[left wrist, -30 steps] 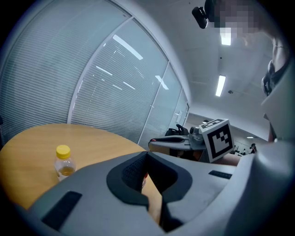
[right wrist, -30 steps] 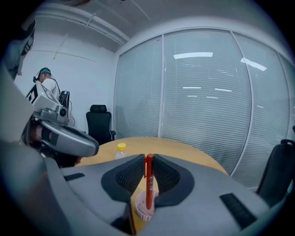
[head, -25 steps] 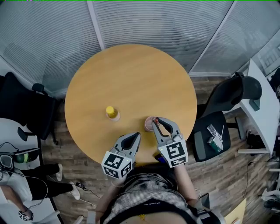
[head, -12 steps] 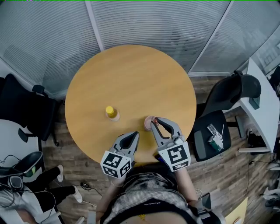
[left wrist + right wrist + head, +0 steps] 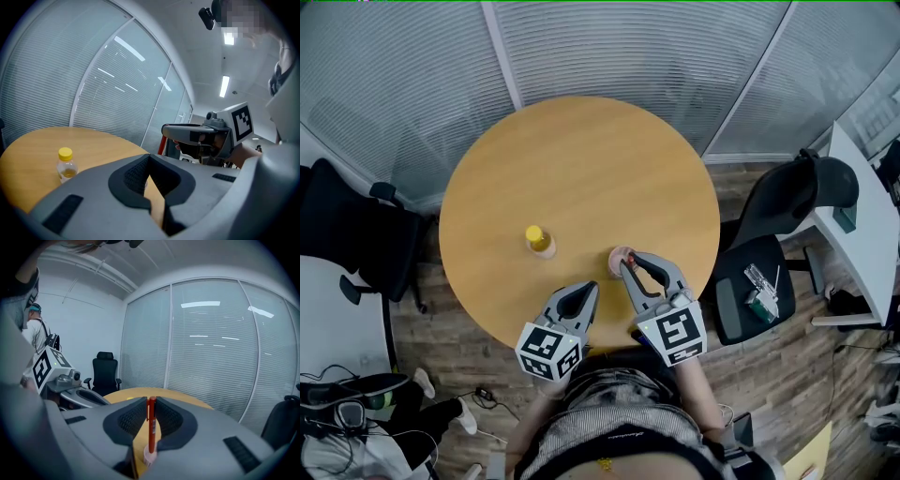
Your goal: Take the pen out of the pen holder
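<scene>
A red pen (image 5: pixel 151 427) stands upright in a small pink pen holder (image 5: pixel 148 458) near the front edge of the round wooden table (image 5: pixel 581 159). My right gripper (image 5: pixel 151 402) is shut on the pen's upper part, and the pen's lower end sits in the holder. In the head view the right gripper (image 5: pixel 627 267) reaches over the holder (image 5: pixel 619 256). My left gripper (image 5: pixel 592 289) hovers just left of it, shut and holding nothing. The left gripper view shows its jaws (image 5: pixel 149 157) meeting over the table edge.
A small bottle with a yellow cap (image 5: pixel 538 240) stands on the table left of the holder, also seen as the bottle (image 5: pixel 67 164) ahead of the left gripper. Black office chairs (image 5: pixel 792 199) stand right of the table, another chair (image 5: pixel 352 234) left. Blinds close the back.
The right gripper has edged slightly left over the holder. The left gripper has hardly moved. A person at the lower left has mostly gone out of view.
</scene>
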Motion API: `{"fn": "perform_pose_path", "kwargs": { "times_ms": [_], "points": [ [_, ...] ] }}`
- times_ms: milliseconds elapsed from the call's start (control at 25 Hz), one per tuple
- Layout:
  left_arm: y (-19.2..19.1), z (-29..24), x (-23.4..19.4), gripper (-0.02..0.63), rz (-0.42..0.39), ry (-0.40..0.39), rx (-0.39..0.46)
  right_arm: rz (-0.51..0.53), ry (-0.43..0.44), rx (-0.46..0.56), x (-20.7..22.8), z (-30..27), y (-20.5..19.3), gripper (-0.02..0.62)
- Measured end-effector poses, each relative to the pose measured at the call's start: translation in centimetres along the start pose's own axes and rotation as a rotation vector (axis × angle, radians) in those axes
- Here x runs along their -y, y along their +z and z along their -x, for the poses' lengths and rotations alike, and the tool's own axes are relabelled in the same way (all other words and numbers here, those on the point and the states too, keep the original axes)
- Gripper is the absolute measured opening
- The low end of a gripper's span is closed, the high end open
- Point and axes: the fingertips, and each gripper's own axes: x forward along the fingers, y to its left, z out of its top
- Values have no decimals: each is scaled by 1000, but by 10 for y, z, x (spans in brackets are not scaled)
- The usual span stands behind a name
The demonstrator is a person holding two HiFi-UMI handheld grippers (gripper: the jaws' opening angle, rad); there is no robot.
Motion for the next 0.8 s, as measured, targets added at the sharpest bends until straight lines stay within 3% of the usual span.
{"fn": "perform_pose_path", "kwargs": {
  "times_ms": [800],
  "points": [
    [-2,0,4,3,10,-1,0,7,28,-7,-1,-3,-2,71]
  ]
}}
